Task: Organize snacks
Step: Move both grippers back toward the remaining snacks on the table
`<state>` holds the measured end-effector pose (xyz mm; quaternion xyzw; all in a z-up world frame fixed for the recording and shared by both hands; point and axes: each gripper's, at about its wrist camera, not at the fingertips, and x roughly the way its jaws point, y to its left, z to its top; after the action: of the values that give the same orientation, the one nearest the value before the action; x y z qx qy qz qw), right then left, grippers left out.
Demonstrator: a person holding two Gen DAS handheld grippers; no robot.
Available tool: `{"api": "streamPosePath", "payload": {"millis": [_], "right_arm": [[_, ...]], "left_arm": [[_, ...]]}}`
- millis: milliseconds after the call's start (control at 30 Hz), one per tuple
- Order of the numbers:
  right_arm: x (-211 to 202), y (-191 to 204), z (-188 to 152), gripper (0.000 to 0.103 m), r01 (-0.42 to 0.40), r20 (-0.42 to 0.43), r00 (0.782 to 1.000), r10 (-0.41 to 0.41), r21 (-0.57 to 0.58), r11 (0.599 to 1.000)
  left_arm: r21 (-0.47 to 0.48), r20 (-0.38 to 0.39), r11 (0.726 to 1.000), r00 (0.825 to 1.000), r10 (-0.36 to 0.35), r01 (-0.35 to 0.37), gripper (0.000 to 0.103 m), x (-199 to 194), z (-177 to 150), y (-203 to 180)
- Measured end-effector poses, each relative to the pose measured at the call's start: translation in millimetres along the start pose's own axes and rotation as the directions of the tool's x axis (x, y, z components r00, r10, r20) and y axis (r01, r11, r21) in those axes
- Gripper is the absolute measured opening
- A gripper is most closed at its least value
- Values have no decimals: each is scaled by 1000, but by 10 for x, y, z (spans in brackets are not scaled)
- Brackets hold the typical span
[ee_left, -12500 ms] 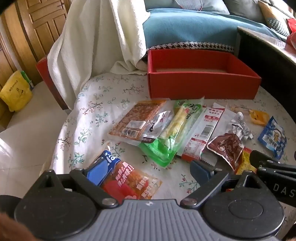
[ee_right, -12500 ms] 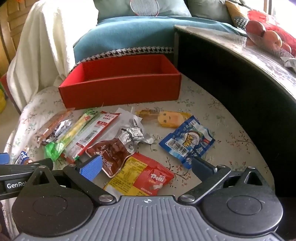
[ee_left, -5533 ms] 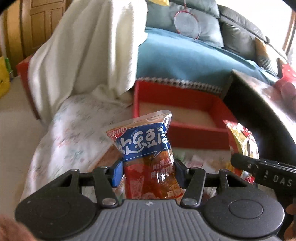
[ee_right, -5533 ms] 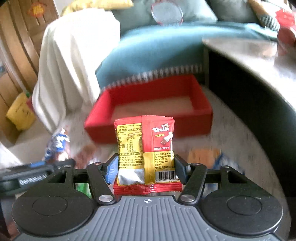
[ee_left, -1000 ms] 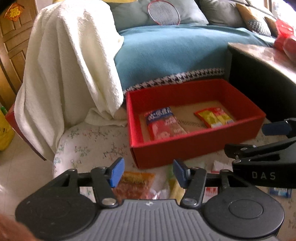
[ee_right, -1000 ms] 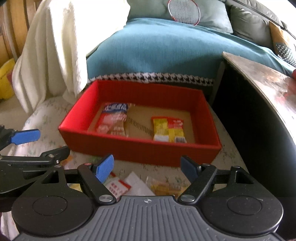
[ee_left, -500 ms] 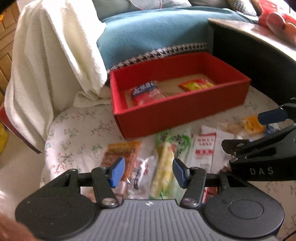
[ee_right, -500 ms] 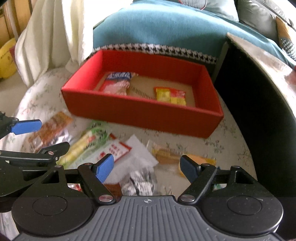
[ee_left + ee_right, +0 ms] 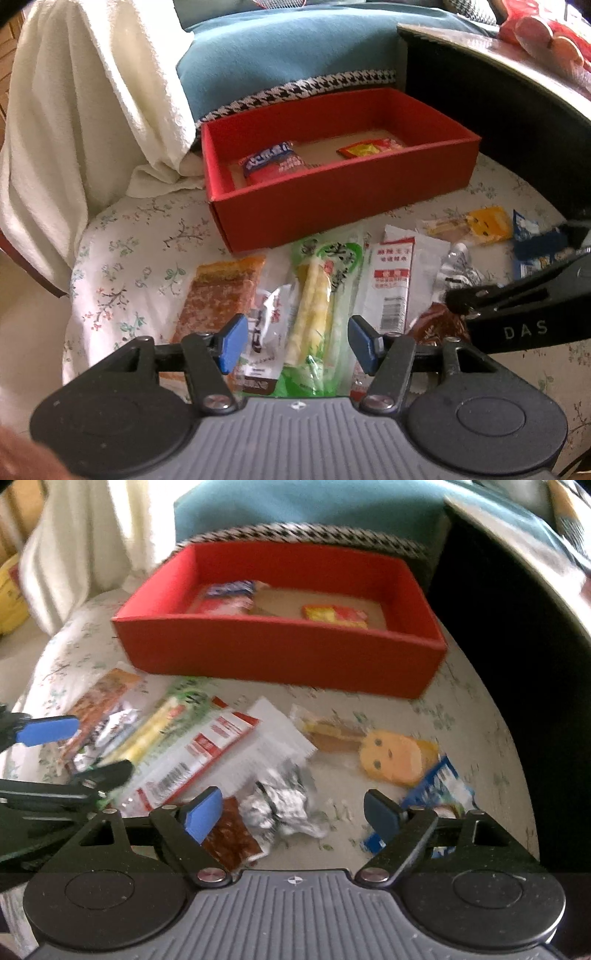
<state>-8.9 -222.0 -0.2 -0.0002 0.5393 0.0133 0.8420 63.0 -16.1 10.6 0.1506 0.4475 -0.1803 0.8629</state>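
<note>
The red box (image 9: 343, 201) stands at the back of the floral-cloth table and holds a blue-and-red packet (image 9: 271, 164) and a red-and-yellow packet (image 9: 367, 149). Several snacks lie in front of it. My left gripper (image 9: 295, 341) is open and empty, low over the green packet with yellow sticks (image 9: 321, 291). My right gripper (image 9: 293, 814) is open and empty, low over a crumpled silver-and-brown packet (image 9: 280, 808). The box also shows in the right wrist view (image 9: 280, 653). An orange packet (image 9: 218, 295) lies to the left.
A white-and-red packet (image 9: 393, 284), a yellow cartoon-face packet (image 9: 395, 757) and a blue packet (image 9: 436, 797) lie to the right. A dark table (image 9: 509, 122) rises at the right edge. A white towel (image 9: 85, 110) hangs at the back left, before a blue sofa (image 9: 295, 55).
Both grippers have pulled back from the box and dropped down toward the snacks on the cloth. Both stay open and empty.
</note>
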Motion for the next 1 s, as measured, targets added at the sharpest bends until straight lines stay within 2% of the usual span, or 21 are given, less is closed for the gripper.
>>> {"api": "streamPosePath", "payload": {"millis": [167,300,400,500,567,667,700,767,867,1000], "right_arm": [[52,-188,-29,89,-53,-46,997,60,155,986],[157,-256,-33,89,-174,-85,974,209,307,936],[232,-170,-32,90,-133,-77,983,164,306,943],[233,-20,2,88,-92,-66,992,107,196,976],[230,58,-6,81,-71,-76,994,79,105,992],[187,104,-24,79,-52,-92,995,46,-64,997],[182,95,-35,75,-25,-107,994,13,-110,994],[185,24,-68,74,11,-120,992,-27,-133,991],[165,-43,-104,75,6,-115,993,-18,-106,994],[175,104,-142,82,42,-85,995,-57,-163,986]], "left_arm": [[-38,6,999,1000,-1,1,55,-19,36,107],[-46,3,999,1000,1,-1,56,-18,32,140],[-49,3,999,1000,1,-1,56,-21,22,155],[-51,3,999,1000,2,-2,57,-21,20,170],[-59,1,998,1000,2,-2,57,-26,20,189],[-67,5,998,1000,-5,6,62,-41,20,218],[-68,6,998,1000,-6,7,63,-42,17,218],[-58,4,998,1000,-9,9,63,-39,9,194],[-43,-8,999,1000,-25,25,63,-12,4,145],[-33,-21,999,999,-26,25,63,63,29,166]]}}
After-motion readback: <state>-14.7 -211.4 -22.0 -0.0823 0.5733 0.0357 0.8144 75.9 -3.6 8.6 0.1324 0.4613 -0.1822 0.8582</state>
